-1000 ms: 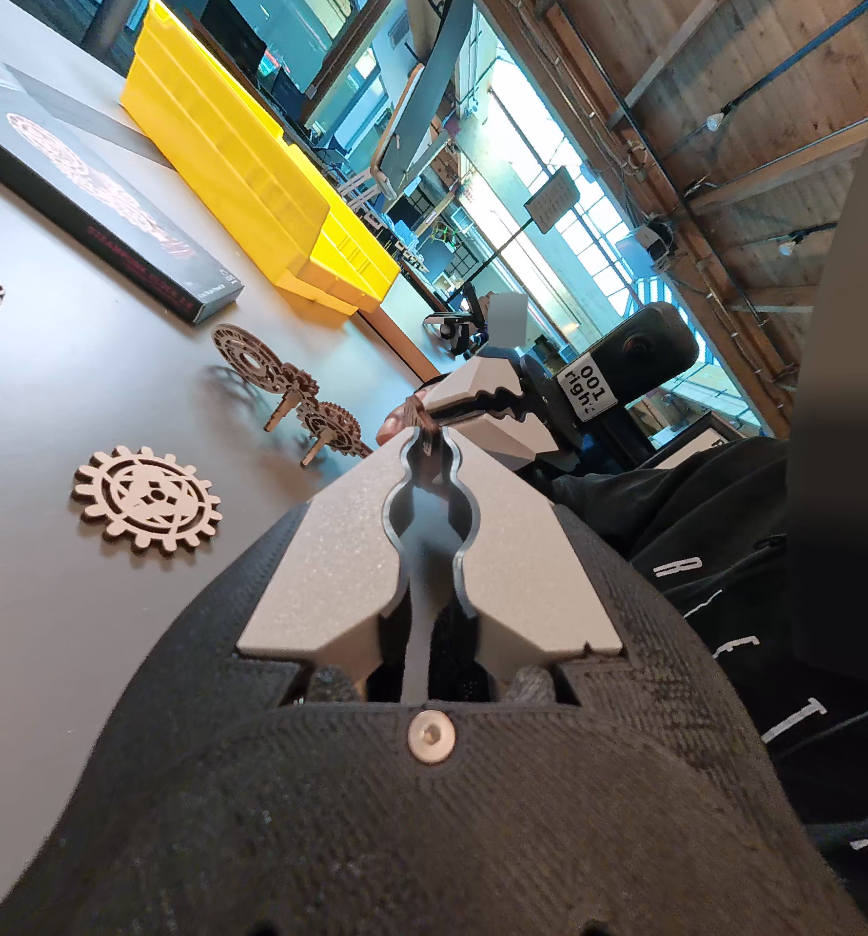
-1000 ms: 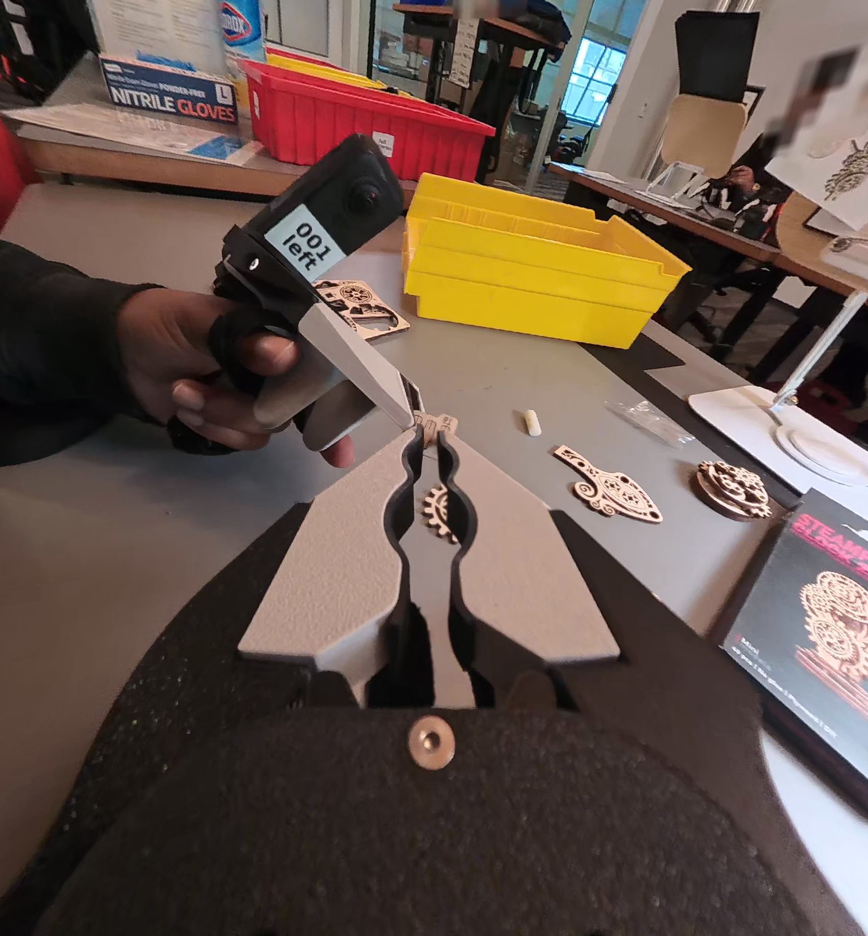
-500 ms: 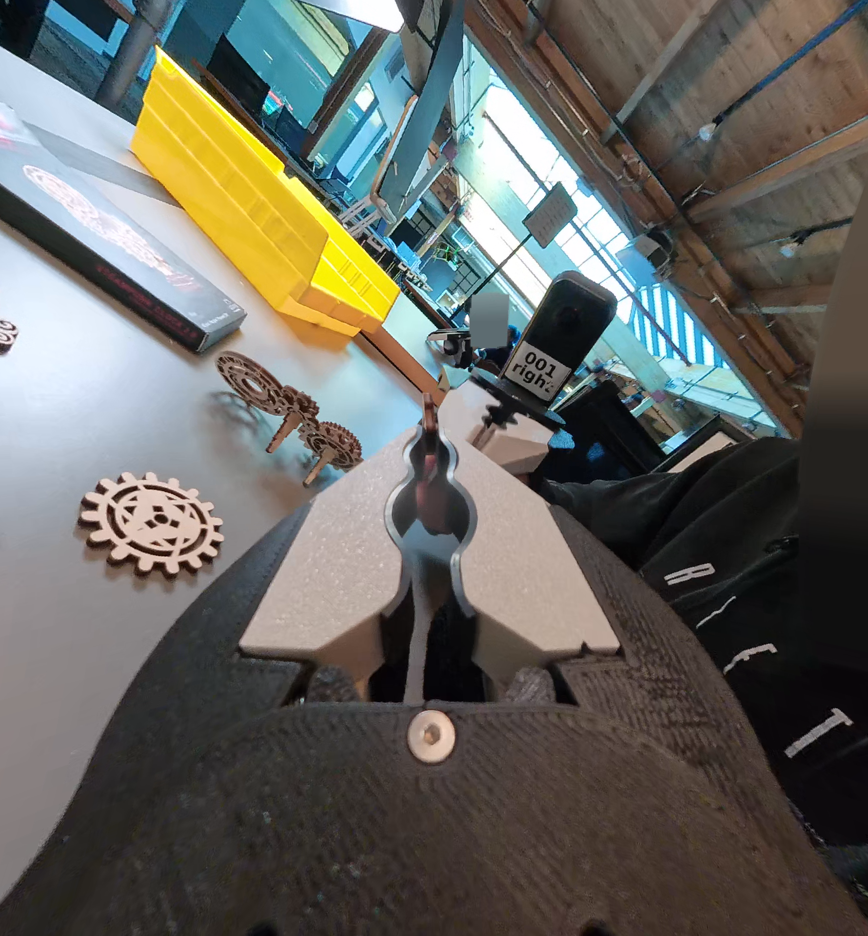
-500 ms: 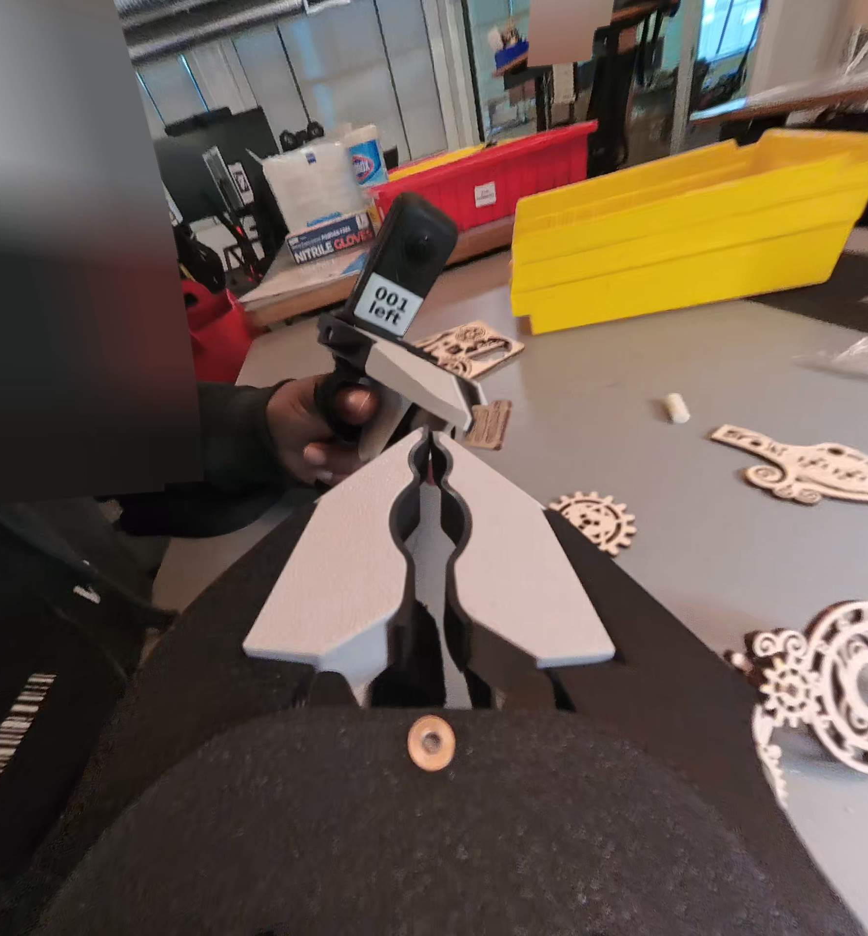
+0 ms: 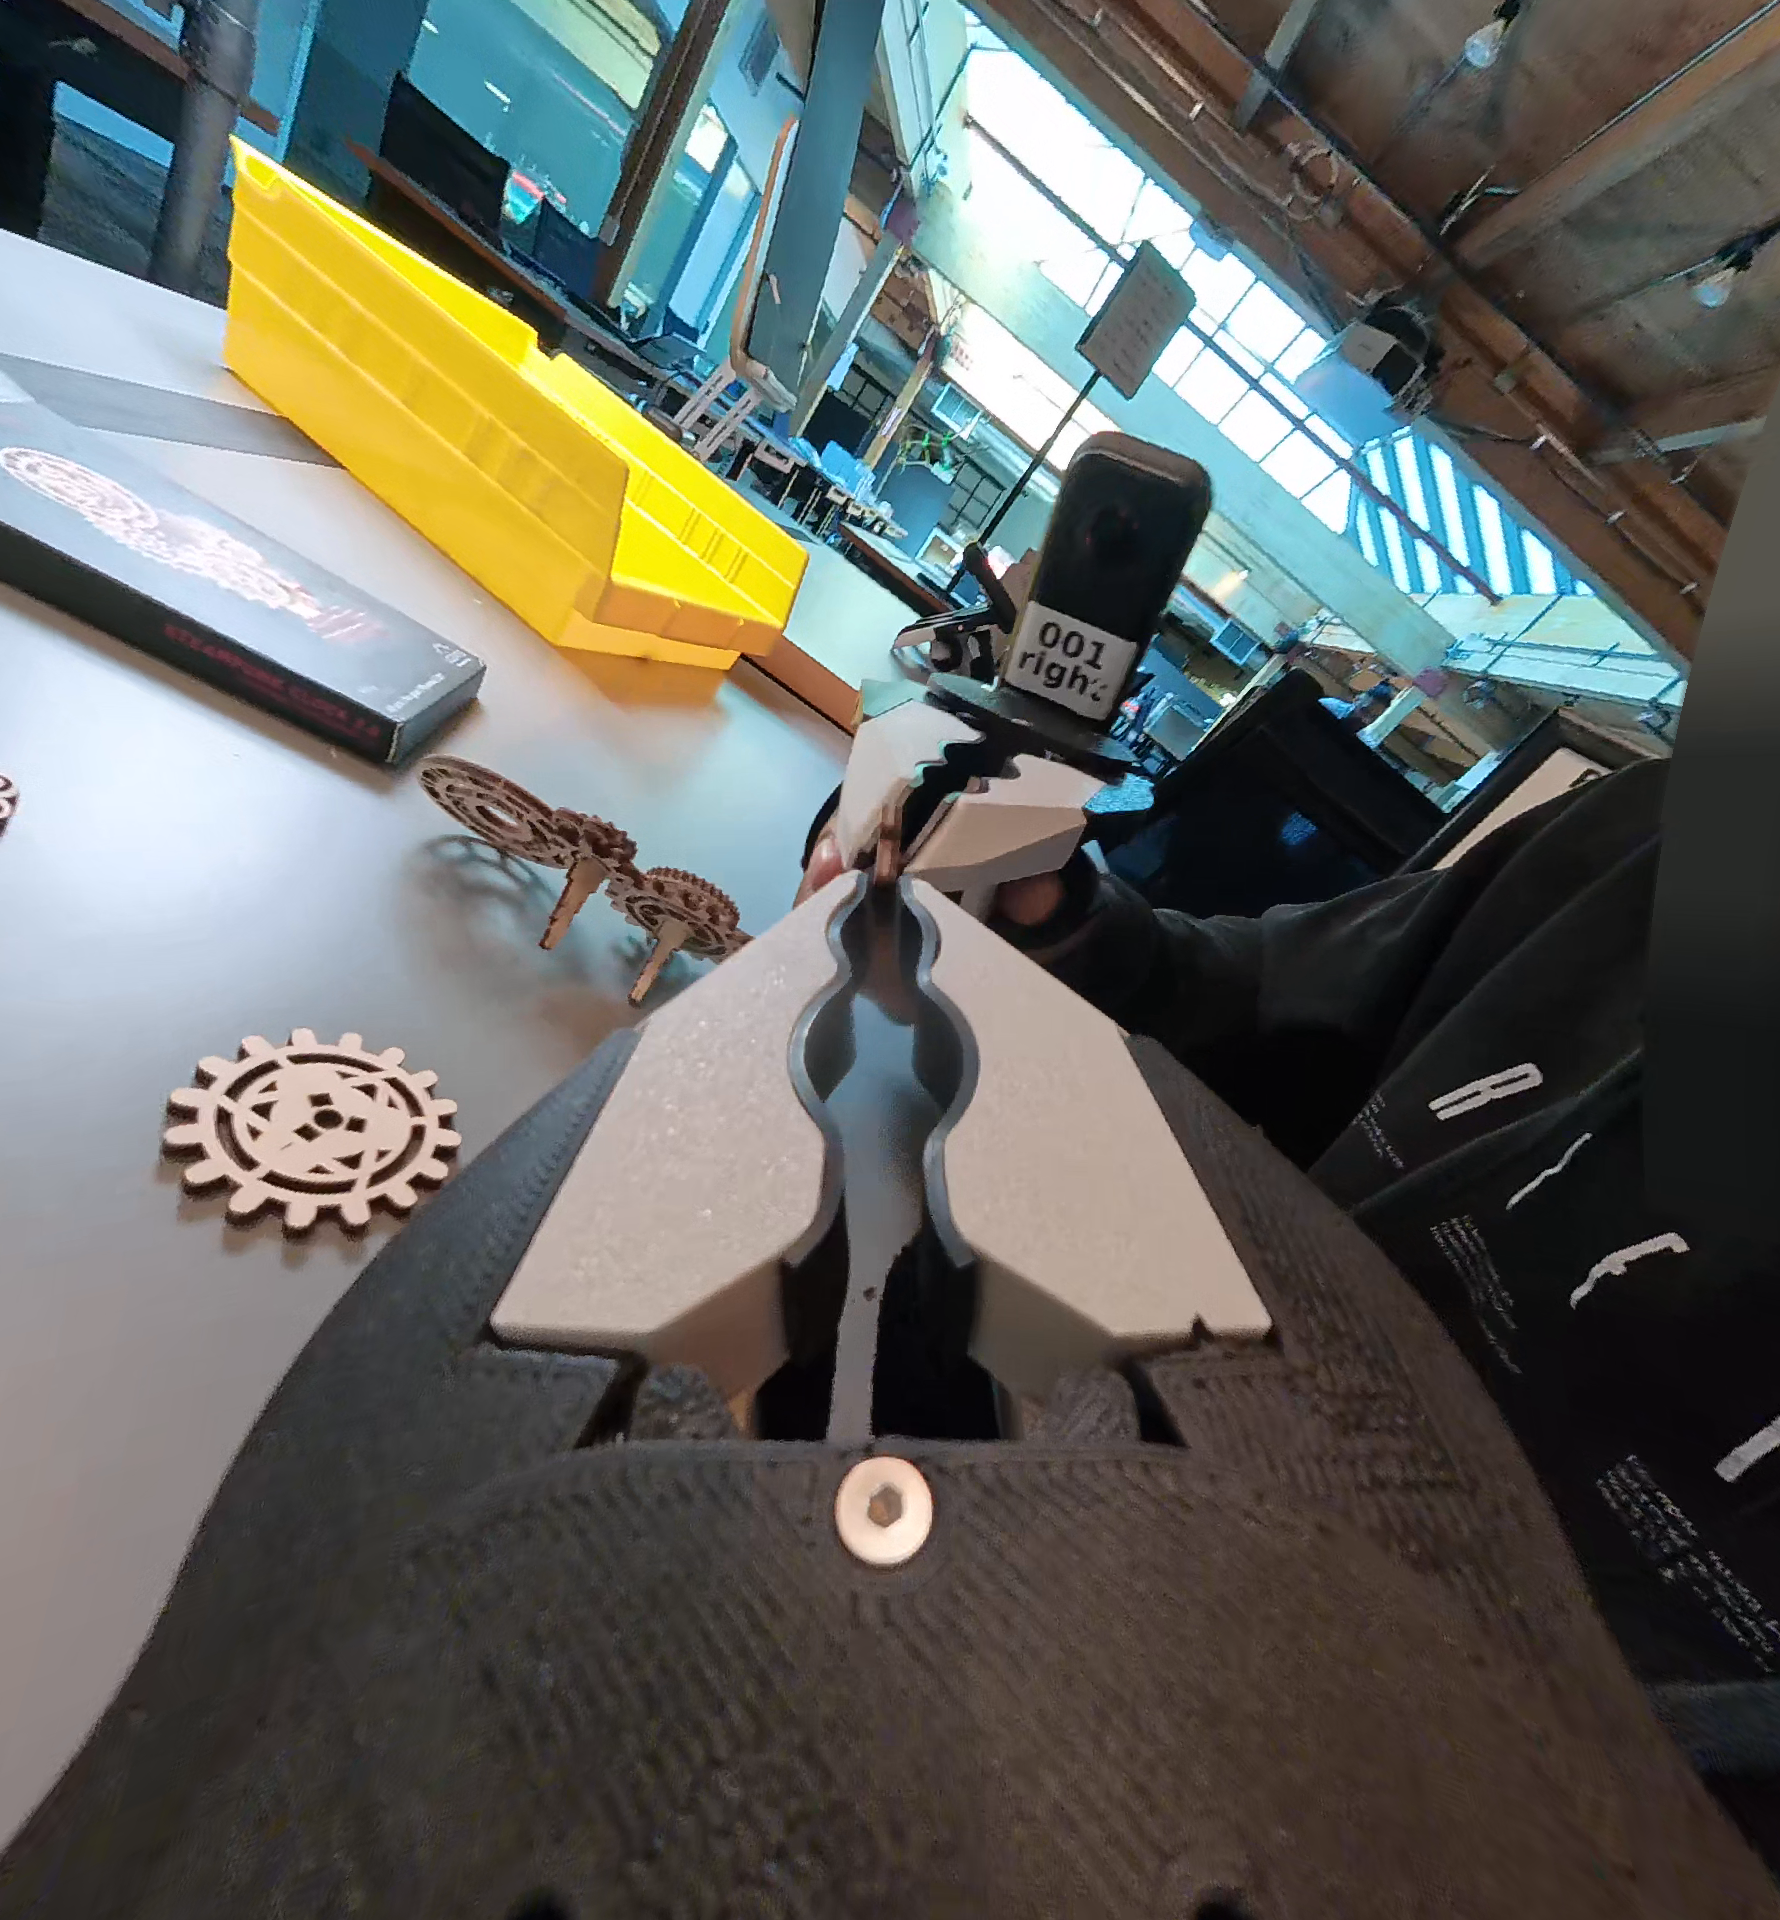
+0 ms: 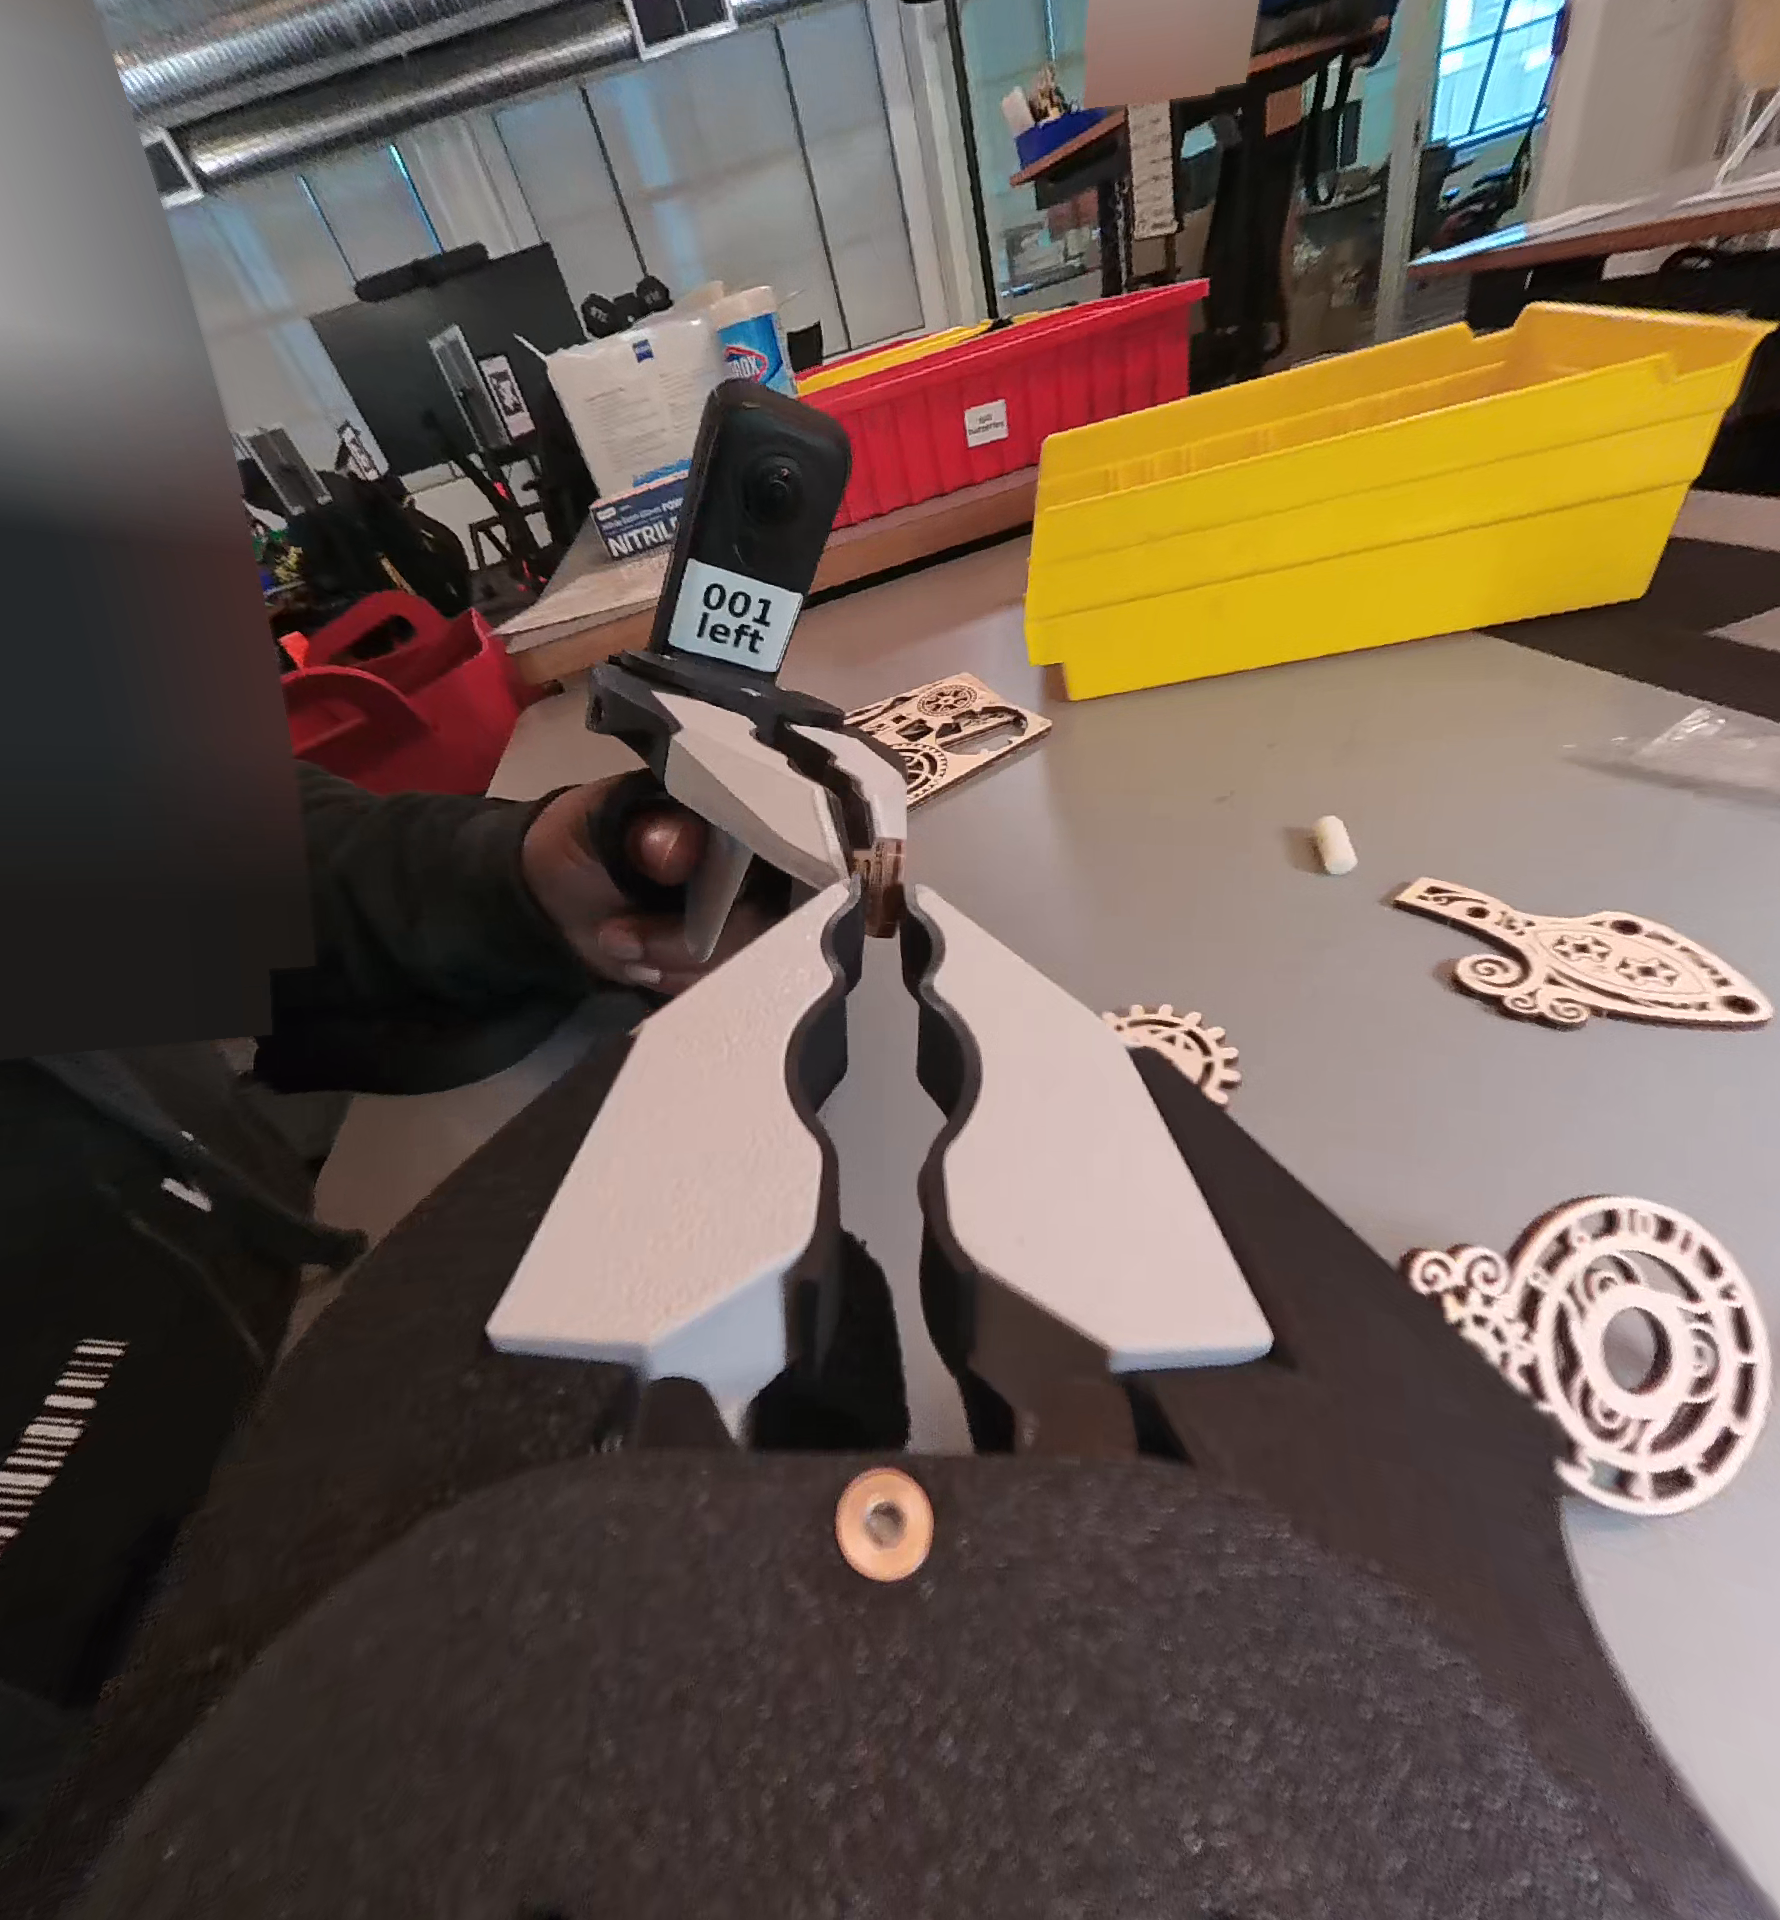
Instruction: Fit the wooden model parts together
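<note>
While both my tongs meet tip to tip above the worktop (image 5: 86, 935), my left tongs (image 5: 881, 902) and right tongs (image 6: 878, 906) each look clenched on a small wooden piece (image 6: 878, 883) between them at twelve o'clock. I judge the joining is underway; next comes a straight, gentle press. At nine o'clock lies a flat, laser-cut gear (image 5: 309, 1127), toothed and pale.

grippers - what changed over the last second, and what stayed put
The right gripper swung from lying sideways to upright, tip to tip with the left gripper. Both stay shut on a small brown wooden piece held between the tips above the grey table. The flat pale wooden gear, the assembled wooden gear set and the yellow plastic bins did not move.
</note>
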Tool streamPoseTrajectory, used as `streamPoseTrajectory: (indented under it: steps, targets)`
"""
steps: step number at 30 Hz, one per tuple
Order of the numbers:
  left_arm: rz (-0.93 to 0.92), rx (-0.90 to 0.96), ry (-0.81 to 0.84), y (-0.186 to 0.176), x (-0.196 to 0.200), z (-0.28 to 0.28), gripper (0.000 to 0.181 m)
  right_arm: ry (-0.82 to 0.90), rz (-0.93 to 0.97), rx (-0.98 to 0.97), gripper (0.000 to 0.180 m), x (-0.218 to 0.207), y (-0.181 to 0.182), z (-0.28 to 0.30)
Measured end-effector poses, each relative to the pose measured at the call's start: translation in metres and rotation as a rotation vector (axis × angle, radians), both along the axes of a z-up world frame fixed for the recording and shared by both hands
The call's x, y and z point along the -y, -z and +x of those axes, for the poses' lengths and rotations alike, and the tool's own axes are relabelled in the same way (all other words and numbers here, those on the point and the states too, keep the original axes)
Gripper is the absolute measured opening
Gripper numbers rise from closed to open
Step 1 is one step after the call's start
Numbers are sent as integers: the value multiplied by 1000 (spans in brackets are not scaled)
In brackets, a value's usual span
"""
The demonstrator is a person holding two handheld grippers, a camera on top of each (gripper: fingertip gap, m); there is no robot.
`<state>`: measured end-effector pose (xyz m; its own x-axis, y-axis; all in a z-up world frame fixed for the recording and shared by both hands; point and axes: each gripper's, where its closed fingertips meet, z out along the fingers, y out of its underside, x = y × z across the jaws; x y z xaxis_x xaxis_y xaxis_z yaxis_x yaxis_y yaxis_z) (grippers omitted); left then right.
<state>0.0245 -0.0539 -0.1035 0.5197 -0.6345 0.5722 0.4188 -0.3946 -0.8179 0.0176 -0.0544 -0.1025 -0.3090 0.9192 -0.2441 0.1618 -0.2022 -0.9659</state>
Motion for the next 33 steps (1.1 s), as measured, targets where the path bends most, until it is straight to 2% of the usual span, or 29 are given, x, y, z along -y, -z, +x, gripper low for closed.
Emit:
streamPoseTrajectory:
  steps: [5, 9, 11, 13, 16, 23, 26, 30, 33]
  targets:
    - [-16, -72, -75, 8, -6, -14, 0, 92, 266, -48, 1, -7, -5, 2]
    - [-15, -61, -135, 4, -9, -30, 17, 88, 465, -8, 1, -7, 2, 6]
    - [-23, -66, -146, 5, -10, -34, 22, 60, 586, 73, 22, -5, 21, 7]
    - [-25, -68, -151, 5, -11, -36, 23, 31, 652, 117, 35, -3, 32, 9]
    - [-32, -69, -144, 6, -11, -35, 24, -9, 645, 154, 38, 1, 40, 10]
    - [-79, -125, -165, 15, -14, -44, 23, -21, 626, 274, 33, -3, 62, 11]
    - [-150, -285, -147, 30, -11, -55, 23, -13, 620, 304, 31, -5, 67, 9]
    - [-282, -620, -119, 70, -2, -66, 28, 6, 570, 281, 27, -7, 60, 6]
    - [-350, -760, -87, 97, 1, -62, 30, 2, 519, 270, 26, -5, 56, 6]
